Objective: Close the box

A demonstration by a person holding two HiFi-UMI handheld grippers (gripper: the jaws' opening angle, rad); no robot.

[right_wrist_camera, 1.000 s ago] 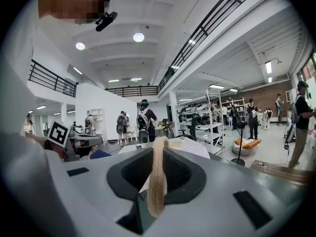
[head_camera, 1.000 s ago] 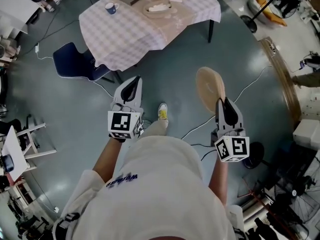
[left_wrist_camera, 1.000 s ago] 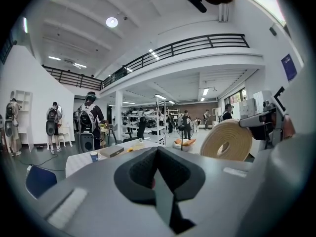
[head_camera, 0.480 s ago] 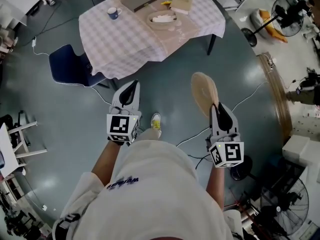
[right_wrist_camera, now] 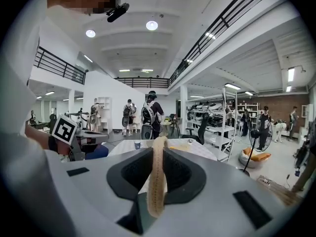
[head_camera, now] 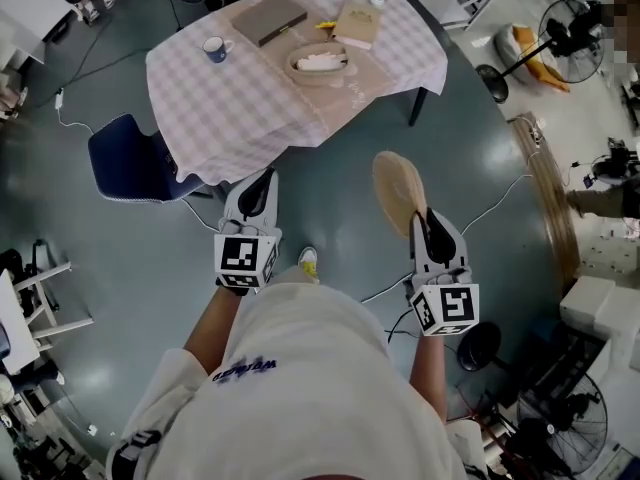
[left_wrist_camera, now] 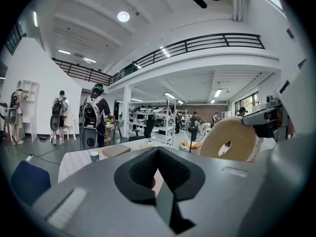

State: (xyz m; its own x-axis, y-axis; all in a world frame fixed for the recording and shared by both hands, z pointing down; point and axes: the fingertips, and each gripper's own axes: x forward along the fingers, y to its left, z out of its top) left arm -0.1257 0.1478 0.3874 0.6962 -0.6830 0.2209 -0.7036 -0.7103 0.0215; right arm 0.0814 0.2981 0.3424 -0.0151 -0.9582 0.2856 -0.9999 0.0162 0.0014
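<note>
Right gripper (head_camera: pixel 429 216) clamps the round woven lid (head_camera: pixel 397 190) by its edge, lid upright. Left gripper (head_camera: pixel 262 180) closed, nothing in it. Box (head_camera: pixel 318 63) sits uncovered on the desk (head_camera: pixel 230 103), well ahead of both.

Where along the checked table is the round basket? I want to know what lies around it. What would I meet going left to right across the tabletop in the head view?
blue mug → flat grey case → round woven basket → tan book-like box
</note>
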